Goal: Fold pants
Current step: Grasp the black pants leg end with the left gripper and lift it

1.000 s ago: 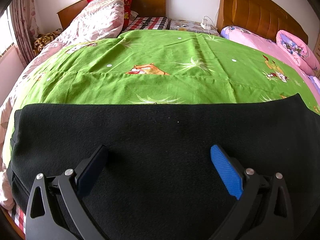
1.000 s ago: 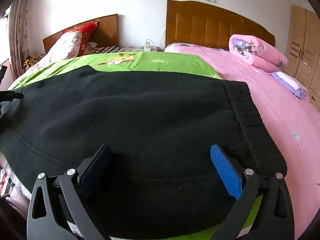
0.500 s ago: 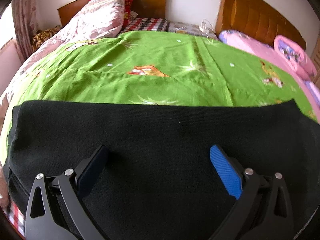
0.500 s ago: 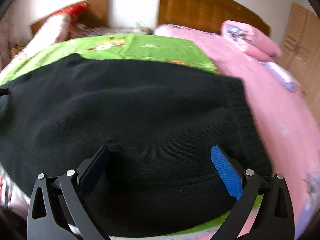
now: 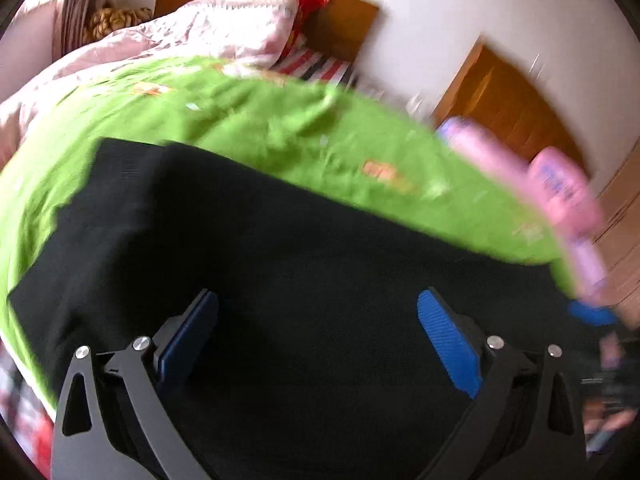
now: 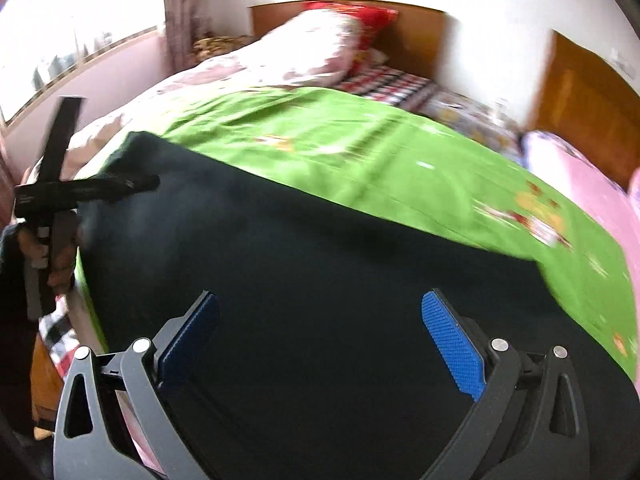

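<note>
The black pants (image 5: 280,264) lie flat as a broad folded band across the near part of the green bedsheet (image 5: 248,128). They also fill the lower right wrist view (image 6: 320,272). My left gripper (image 5: 318,340) is open and empty just above the pants. My right gripper (image 6: 320,344) is open and empty above the pants too. The left gripper also shows at the left edge of the right wrist view (image 6: 60,196), held in a hand. A blue finger pad of the right gripper shows at the right of the left wrist view (image 5: 592,314). Both views are motion-blurred.
A pink floral quilt (image 6: 304,56) and red pillow (image 6: 368,16) lie at the head of the bed. A second bed with pink bedding (image 5: 560,188) and a wooden headboard (image 5: 504,100) stands to the right. A window and curtain (image 6: 180,4) are at left.
Both grippers have swung and tilted to the left, so both views are rolled and blurred. The pants lie as before. Both grippers stay open.
</note>
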The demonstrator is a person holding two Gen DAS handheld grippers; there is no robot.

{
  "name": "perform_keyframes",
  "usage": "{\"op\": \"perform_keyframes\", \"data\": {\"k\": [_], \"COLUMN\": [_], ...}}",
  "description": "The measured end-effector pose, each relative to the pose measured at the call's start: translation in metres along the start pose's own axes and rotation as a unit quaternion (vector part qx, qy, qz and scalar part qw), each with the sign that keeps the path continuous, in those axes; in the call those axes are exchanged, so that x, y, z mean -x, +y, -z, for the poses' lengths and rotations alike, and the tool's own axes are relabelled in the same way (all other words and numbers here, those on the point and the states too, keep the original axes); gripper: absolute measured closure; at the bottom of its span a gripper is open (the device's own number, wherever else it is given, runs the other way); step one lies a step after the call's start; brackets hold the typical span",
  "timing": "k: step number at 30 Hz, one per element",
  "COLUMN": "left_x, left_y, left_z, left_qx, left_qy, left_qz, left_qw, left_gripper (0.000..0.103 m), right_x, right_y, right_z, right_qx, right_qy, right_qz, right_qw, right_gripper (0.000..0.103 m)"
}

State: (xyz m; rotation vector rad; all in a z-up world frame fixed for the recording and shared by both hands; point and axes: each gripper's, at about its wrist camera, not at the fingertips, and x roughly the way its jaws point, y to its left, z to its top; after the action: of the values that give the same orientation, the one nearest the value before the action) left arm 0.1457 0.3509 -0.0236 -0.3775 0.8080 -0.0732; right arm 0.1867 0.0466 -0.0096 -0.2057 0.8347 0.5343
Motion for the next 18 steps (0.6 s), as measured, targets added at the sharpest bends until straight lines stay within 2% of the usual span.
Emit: {"op": "perform_keyframes", "data": {"k": [2, 4, 7, 8, 10, 12, 18], "left_x": [0.04, 0.069, 0.078, 0.077, 0.073, 0.063, 0.029], "left_y": [0.025, 0.068, 0.122, 0.131, 0.138, 0.139, 0.141], "left_z": [0.007, 0.021, 0.047, 0.057, 0.068, 0.074, 0.077], "left_qx": [0.033, 0.109, 0.218, 0.235, 0.252, 0.26, 0.284], "left_qy": [-0.052, -0.081, -0.072, -0.062, -0.052, -0.04, -0.022], "left_qz": [0.016, 0.067, 0.124, 0.146, 0.182, 0.188, 0.155], "left_qw": [0.998, 0.9884, 0.9655, 0.959, 0.9492, 0.9463, 0.9459], "left_gripper": [0.002, 0.002, 0.004, 0.01, 0.014, 0.016, 0.019], "right_x": [0.0, -0.001, -0.012, -0.018, -0.029, -0.037, -0.04], "right_y": [0.02, 0.041, 0.05, 0.048, 0.041, 0.034, 0.021], "right_z": [-0.004, -0.005, 0.0, 0.002, 0.006, 0.009, 0.012], "right_qx": [0.007, 0.023, 0.038, 0.034, 0.018, 0.003, -0.03], "right_qy": [-0.02, -0.033, -0.022, -0.012, 0.004, 0.015, 0.016], "right_qz": [-0.035, -0.055, -0.047, -0.044, -0.043, -0.043, -0.057], "right_qw": [0.999, 0.998, 0.998, 0.998, 0.999, 0.999, 0.998], "right_gripper": [0.005, 0.005, 0.005, 0.005, 0.005, 0.005, 0.005]}}
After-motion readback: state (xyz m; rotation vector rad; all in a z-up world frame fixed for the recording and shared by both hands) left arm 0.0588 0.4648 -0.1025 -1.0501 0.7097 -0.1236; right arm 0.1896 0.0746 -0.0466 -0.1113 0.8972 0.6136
